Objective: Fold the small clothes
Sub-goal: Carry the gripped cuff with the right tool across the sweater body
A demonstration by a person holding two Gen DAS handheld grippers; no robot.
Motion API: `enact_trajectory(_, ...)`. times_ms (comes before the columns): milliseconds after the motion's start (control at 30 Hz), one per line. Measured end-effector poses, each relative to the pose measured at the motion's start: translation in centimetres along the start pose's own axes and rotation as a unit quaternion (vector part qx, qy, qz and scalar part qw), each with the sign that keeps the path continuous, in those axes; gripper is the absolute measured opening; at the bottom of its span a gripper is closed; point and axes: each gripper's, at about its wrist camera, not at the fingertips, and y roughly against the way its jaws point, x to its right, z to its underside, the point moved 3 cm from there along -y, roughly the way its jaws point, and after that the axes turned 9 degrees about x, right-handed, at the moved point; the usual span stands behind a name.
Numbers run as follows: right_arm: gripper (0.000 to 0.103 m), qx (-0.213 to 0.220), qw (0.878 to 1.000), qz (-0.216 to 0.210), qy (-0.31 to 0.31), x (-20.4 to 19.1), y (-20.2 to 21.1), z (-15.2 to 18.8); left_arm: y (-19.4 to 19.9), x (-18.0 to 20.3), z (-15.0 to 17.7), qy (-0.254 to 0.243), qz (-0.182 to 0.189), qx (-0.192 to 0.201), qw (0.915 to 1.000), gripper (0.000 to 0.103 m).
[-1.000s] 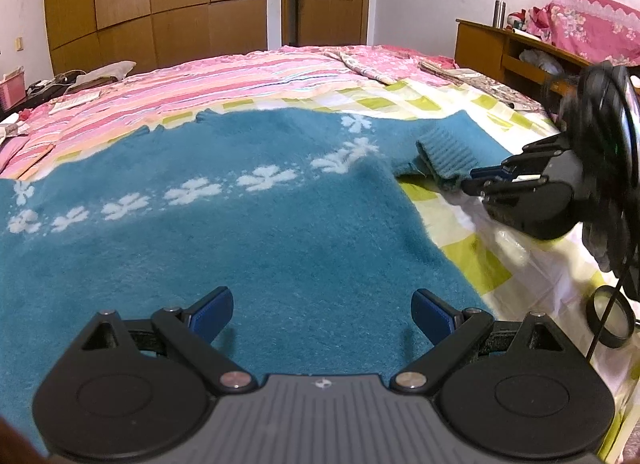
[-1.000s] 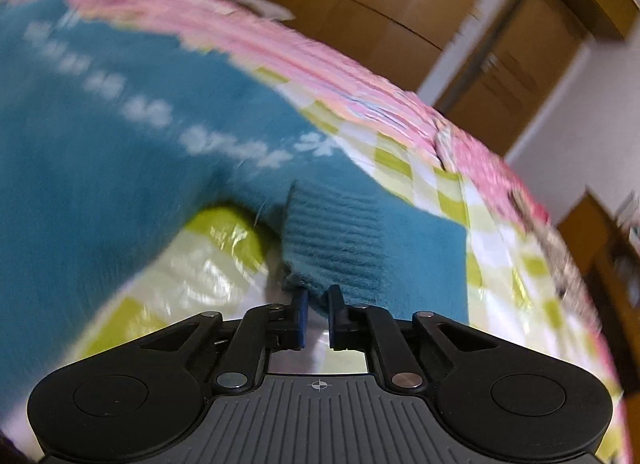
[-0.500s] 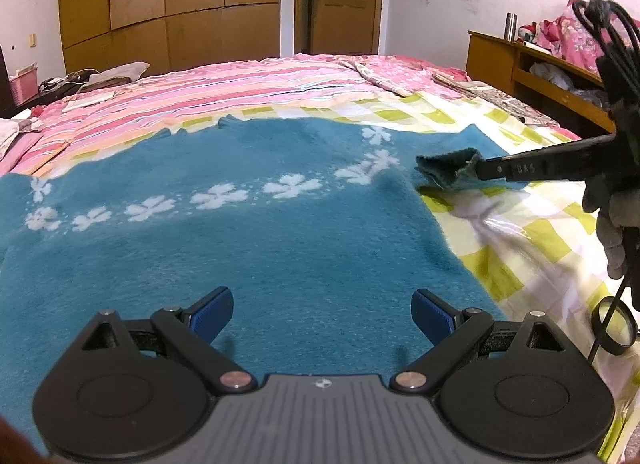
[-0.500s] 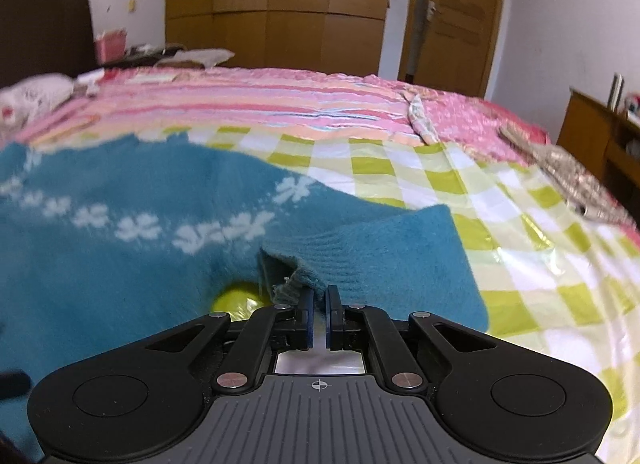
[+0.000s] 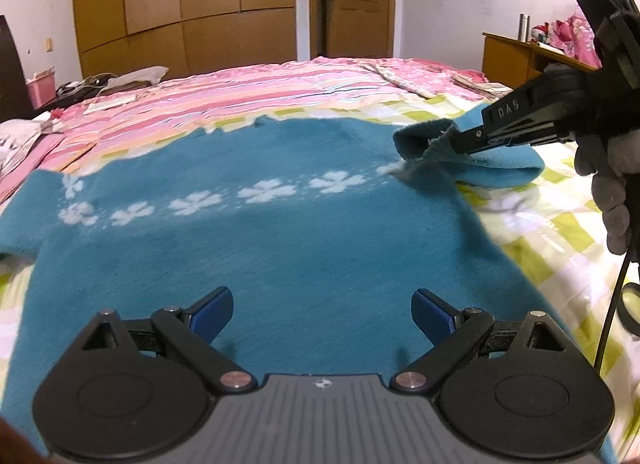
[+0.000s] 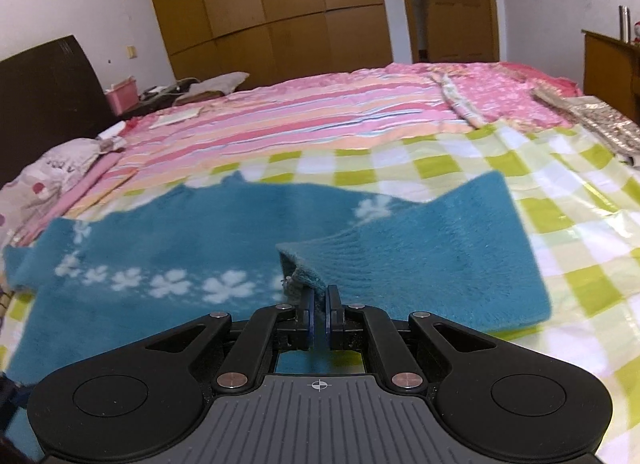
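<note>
One sweater, two grippers: left gripper, right gripper.

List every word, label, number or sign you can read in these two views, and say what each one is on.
"DAS" - pale letters on the black finger of the right gripper, which is clamped on the cuff of the teal sweater.

Print on the pale bag at the bed's left edge: too blurred to read.

Nothing else legible; the left gripper shows only a small crosshair mark.
</note>
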Motion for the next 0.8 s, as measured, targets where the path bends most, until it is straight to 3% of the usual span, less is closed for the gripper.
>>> enact_trajectory(367, 0.005, -0.026, 0.999, -0.025, -0.022, -5.1, -3.6, 0.7, 0.7, -3.7, 1.6, -0.021, -0.018, -0.002, 0.9996, 0.100)
enact_trajectory(567, 0.005, -0.038, 0.997, -0.032, -0.051, -6.8, -5.3, 0.9, 0.4, -5.9, 2.2, 0.007, -0.020, 0.001, 0.9998, 0.100)
enact_trajectory(667, 0.005, -0.040, 0.998, -0.037, -0.039, -8.2, -5.9, 1.0, 0.4, -6.9, 2.3, 0.014, -0.023, 0.005, 0.9996, 0.100)
enact_trajectory(800, 0.005, -0.041, 0.998, -0.028, 0.029, -10.9, -6.6, 2.0, 0.4, -8.1, 2.4, 0.025, -0.029, 0.009, 0.9992, 0.100)
